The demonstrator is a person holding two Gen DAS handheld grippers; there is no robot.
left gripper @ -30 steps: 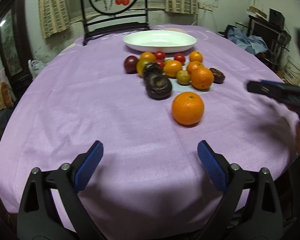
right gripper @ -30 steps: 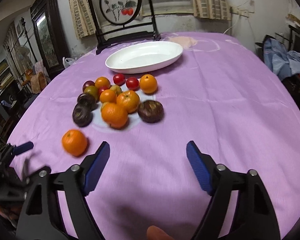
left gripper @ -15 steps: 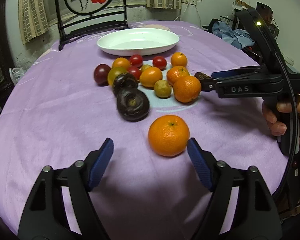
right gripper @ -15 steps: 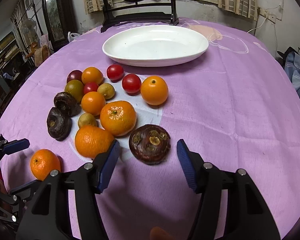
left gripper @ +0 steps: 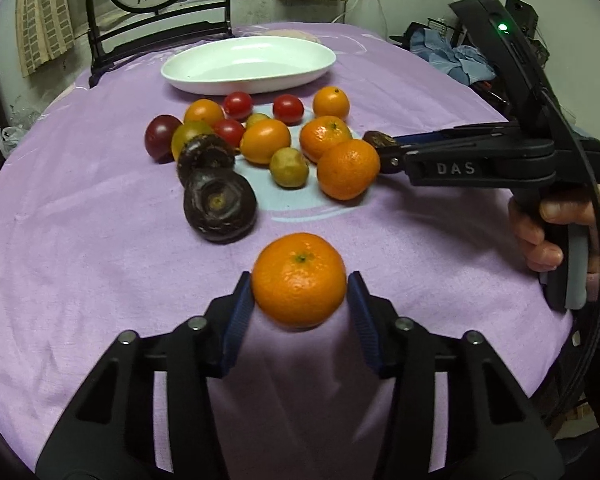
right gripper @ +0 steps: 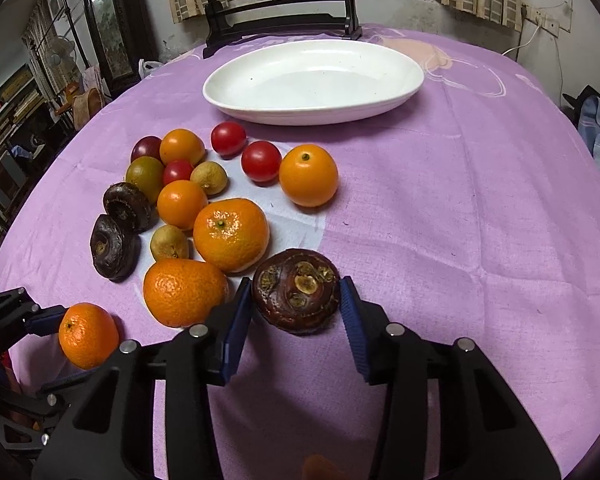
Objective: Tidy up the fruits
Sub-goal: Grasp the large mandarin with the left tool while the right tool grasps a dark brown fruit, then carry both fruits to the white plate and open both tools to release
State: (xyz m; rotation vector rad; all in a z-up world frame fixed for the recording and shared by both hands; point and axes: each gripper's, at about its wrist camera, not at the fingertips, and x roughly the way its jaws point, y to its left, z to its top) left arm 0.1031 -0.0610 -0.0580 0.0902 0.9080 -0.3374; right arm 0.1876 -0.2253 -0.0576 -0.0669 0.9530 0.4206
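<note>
A heap of fruit lies on the purple tablecloth (left gripper: 80, 264): mandarins, red tomatoes, small green fruits and dark brown water chestnuts. A white oval plate (left gripper: 248, 65) stands empty behind it. My left gripper (left gripper: 299, 292) has its blue pads against both sides of a lone mandarin (left gripper: 299, 279), which also shows in the right wrist view (right gripper: 88, 340). My right gripper (right gripper: 296, 300) has its pads on both sides of a dark brown water chestnut (right gripper: 296, 296) at the heap's near edge; in the left wrist view it (left gripper: 384, 148) reaches in from the right.
A dark wooden stand with a round painted screen (right gripper: 280, 4) stands behind the plate at the table's far edge. Two more water chestnuts (left gripper: 216, 200) lie left of the heap. Clothes (left gripper: 452, 56) and furniture lie beyond the table at the right.
Both grippers moved forward and closed in: the left around the lone mandarin, the right around the water chestnut. Their jaws are much narrower than before.
</note>
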